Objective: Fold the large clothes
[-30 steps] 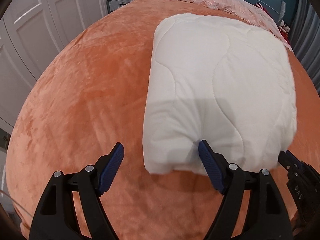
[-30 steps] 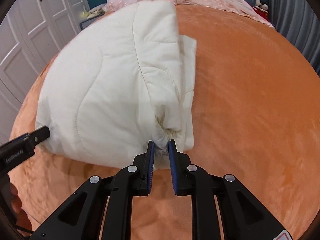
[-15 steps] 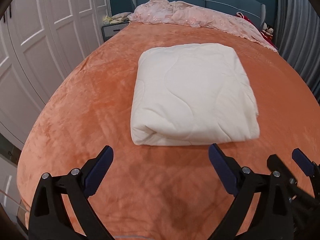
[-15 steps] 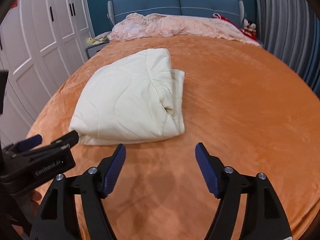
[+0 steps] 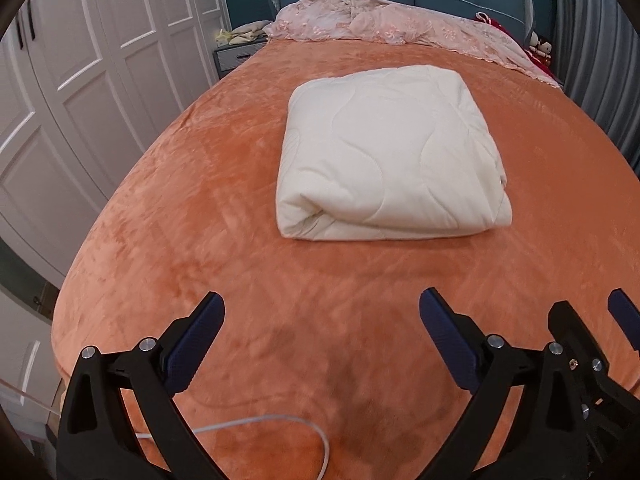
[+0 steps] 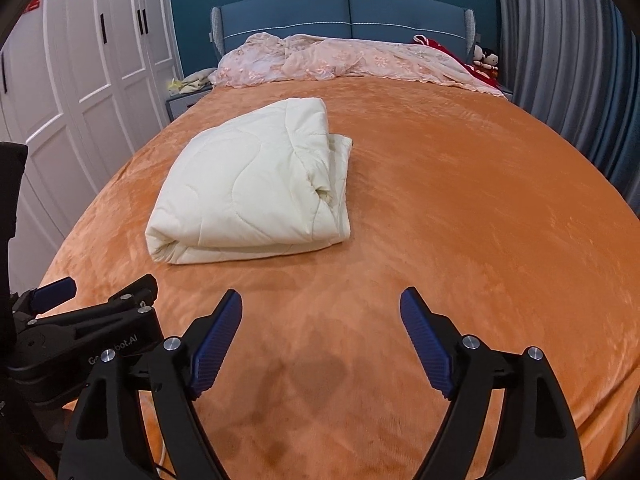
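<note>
The cream quilted comforter (image 5: 390,152) was seen lying folded into a thick rectangular bundle on the orange plush bedspread (image 5: 200,208), about midway up the bed and toward the wardrobe side. Its rounded fold faced the grippers, and looser layered edges were visible along its right side in the right wrist view (image 6: 256,184). Nothing was touching it.

The left gripper (image 5: 322,342) was held above the bare bedspread, well apart from the bundle, with its blue-padded jaws spread wide and nothing between them. The right gripper (image 6: 322,334) was held likewise over the bedspread (image 6: 480,220), its jaws having just been opening further, with nothing between them either. Each gripper was caught at the edge of the other's view: the right one (image 5: 624,316) at the lower right, the left one (image 6: 96,292) at the lower left.

A thin white cable (image 5: 280,426) was seen curving across the near edge of the bedspread. A crumpled pink floral cover (image 6: 340,62) was heaped against the blue headboard (image 6: 344,12). White wardrobe doors (image 6: 100,52) with red paper decorations were seen along the left wall, and grey curtains (image 6: 572,48) on the right.
</note>
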`<control>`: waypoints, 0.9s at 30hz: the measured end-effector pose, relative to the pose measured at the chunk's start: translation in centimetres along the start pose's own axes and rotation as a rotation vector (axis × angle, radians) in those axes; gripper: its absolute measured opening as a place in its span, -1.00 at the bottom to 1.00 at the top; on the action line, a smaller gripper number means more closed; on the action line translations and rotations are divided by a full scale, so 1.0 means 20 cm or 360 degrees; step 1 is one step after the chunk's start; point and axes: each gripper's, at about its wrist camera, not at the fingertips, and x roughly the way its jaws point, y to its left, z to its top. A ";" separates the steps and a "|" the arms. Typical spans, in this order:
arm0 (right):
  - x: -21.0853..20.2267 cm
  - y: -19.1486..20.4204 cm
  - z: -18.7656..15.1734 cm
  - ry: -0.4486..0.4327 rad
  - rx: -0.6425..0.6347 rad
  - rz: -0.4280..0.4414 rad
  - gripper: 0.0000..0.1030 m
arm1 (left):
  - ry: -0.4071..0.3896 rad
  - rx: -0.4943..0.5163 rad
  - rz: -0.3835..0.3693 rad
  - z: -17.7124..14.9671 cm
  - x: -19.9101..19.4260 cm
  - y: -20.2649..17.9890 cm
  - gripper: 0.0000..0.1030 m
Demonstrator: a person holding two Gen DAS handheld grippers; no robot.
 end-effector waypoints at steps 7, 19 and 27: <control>-0.04 0.03 -0.06 0.0009 -0.0023 0.0003 0.54 | 0.0002 -0.0028 0.0031 -0.08 -0.03 0.05 0.86; -0.07 0.11 -0.12 0.0016 -0.0106 0.0006 0.54 | -0.0006 -0.0058 0.0087 -0.16 -0.05 0.11 0.86; -0.07 0.12 -0.12 0.0020 -0.0097 0.0010 0.54 | -0.0011 -0.0062 0.0097 -0.15 -0.05 0.12 0.86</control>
